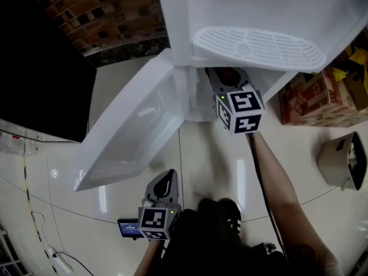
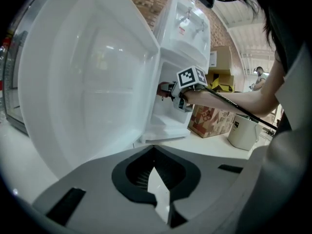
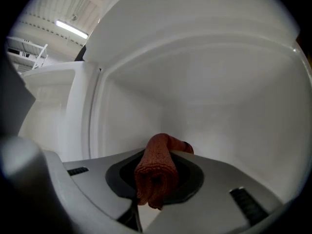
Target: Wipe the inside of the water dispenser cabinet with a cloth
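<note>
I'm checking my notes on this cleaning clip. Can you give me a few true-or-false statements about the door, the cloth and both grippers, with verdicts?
The cabinet door is open. True.
The right gripper holds a blue sponge. False: its tongs are shut on a reddish-brown cloth.
The right gripper points into the cabinet. True.
The left gripper grips the cabinet door. False: it is clear of the door, tongs shut on nothing.

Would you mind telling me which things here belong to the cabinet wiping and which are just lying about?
In the job: red cloth, clamped in the right gripper; cabinet; its open door.
Lying about: cardboard box; pale bin. The left gripper is shut and empty.
</note>
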`<action>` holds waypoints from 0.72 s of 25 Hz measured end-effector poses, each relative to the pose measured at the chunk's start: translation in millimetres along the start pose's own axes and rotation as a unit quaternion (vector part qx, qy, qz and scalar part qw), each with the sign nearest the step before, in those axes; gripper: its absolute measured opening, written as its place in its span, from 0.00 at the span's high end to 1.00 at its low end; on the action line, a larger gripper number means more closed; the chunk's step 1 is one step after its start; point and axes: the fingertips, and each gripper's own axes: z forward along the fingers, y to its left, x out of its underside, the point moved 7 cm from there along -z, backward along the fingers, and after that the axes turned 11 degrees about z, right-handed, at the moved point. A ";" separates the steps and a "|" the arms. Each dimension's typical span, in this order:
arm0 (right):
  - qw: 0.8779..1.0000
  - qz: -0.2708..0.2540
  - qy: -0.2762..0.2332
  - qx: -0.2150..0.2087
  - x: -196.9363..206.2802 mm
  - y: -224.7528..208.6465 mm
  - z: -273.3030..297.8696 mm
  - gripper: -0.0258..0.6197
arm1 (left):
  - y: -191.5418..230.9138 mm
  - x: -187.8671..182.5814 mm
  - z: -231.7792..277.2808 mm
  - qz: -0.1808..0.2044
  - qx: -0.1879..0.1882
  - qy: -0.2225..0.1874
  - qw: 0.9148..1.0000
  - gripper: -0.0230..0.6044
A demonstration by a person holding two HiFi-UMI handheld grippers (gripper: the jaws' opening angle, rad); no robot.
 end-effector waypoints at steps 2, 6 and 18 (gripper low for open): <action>0.999 -0.015 -0.034 -0.001 -14.8 0.7 2.7 0.83 | 0.7 1.4 0.1 0.000 0.000 0.002 1.000 1.00; 0.999 -0.016 -0.029 -0.011 -11.6 6.5 18.3 0.83 | 3.0 3.8 -0.2 -0.002 -0.003 0.005 1.000 1.00; 0.981 -0.028 0.194 -0.015 118.7 1.5 20.8 0.83 | 0.9 5.3 0.6 -0.002 0.000 0.008 1.000 1.00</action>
